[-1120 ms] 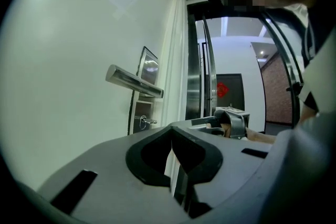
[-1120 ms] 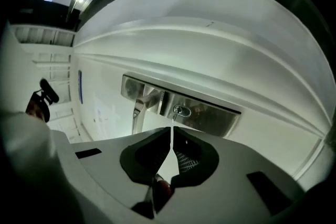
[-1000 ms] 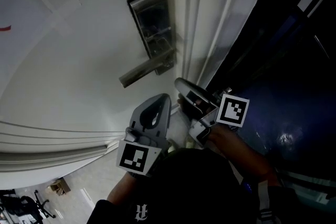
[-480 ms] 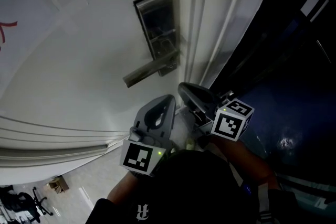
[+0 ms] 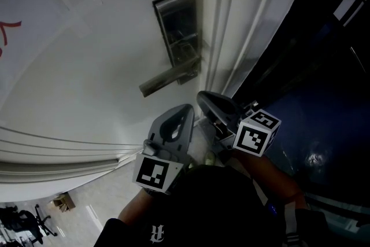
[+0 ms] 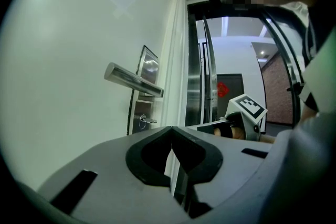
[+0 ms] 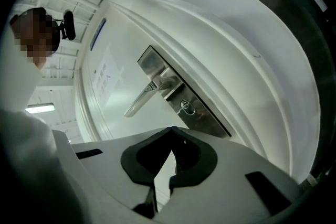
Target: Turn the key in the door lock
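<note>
Our right tongs (image 7: 170,128) have rolled over a little since a second ago. We hold two tongs. The left tongs (image 6: 171,128) and the right tongs are both pressed together, with nothing in them. One key (image 6: 147,121) sticks out of the one lock plate (image 5: 179,29), ahead of both tongs and below the one handle (image 5: 169,79).

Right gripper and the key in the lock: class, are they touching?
Apart. In the right gripper view, the right gripper, shut, hangs short of the key, with bare door between them.
</note>
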`<state>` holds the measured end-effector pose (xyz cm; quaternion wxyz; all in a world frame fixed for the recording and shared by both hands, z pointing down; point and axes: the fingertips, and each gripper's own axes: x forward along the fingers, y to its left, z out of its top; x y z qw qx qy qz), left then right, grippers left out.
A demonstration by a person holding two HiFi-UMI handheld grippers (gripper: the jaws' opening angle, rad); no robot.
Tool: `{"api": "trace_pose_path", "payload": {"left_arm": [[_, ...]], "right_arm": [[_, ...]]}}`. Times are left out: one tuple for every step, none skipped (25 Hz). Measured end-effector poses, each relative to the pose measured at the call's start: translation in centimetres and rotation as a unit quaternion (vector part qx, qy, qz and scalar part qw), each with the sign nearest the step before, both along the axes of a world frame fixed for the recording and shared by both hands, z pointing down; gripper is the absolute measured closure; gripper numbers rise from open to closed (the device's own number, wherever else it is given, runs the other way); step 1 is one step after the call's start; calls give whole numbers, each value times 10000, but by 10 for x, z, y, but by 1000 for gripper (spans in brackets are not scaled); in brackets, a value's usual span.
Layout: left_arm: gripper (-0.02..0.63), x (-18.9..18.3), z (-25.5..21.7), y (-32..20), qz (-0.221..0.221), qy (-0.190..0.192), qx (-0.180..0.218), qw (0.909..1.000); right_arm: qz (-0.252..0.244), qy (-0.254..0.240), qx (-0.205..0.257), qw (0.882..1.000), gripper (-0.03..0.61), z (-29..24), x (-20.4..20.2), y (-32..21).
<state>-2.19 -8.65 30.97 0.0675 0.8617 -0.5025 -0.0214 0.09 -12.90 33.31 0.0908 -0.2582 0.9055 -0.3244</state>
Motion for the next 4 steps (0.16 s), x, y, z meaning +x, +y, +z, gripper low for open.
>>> {"api": "trace_pose_path", "payload": {"left_arm": [[606, 0, 0, 0, -1, 1, -1, 10000], [606, -1, 0, -1, -2, 3, -3, 10000], [606, -1, 0, -1, -2, 5, -5, 10000], [606, -1, 0, -1, -3, 8, -8, 10000]], "right_arm": [[1, 2, -4, 10000, 563, 0, 0, 0], [2, 4, -8, 10000, 563, 0, 0, -1], [3, 6, -11, 10000, 563, 0, -1, -1], [5, 8, -14, 10000, 563, 0, -1, -1]]}}
